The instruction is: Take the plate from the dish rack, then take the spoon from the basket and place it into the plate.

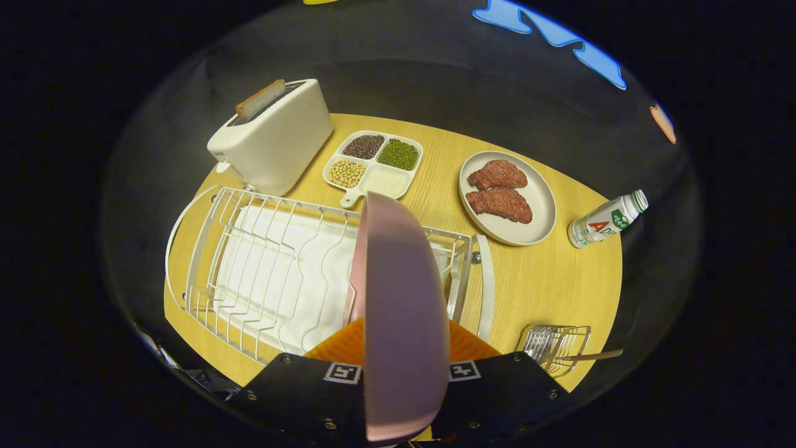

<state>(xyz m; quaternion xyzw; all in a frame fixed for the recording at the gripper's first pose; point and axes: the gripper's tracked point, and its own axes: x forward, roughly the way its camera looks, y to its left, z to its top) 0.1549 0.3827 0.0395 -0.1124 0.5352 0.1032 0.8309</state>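
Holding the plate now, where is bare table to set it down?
Gripper jaws are shut on the pink plate. Bare wood lies between the dish rack, meat plate and wire basket. It is crowded by the toaster and divided tray.

The plate (404,311) stands on edge between the jaws, above the dish rack (249,261).

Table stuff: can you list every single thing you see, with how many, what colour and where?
pink plate: 1, pink, on edge between the fingers
dish rack: 1, white wire, left of plate
toaster: 1, white, beyond rack, bread slice in slot
divided dish: 1, white, beans and grains, right of toaster
meat plate: 1, cream, two red slabs, right of dish
bottle: 1, white, lying beside meat plate
basket: 1, wire, near right finger
spoon: 1, handle poking from basket
table: 1, light wood
gripper: 1, shut on pink plate
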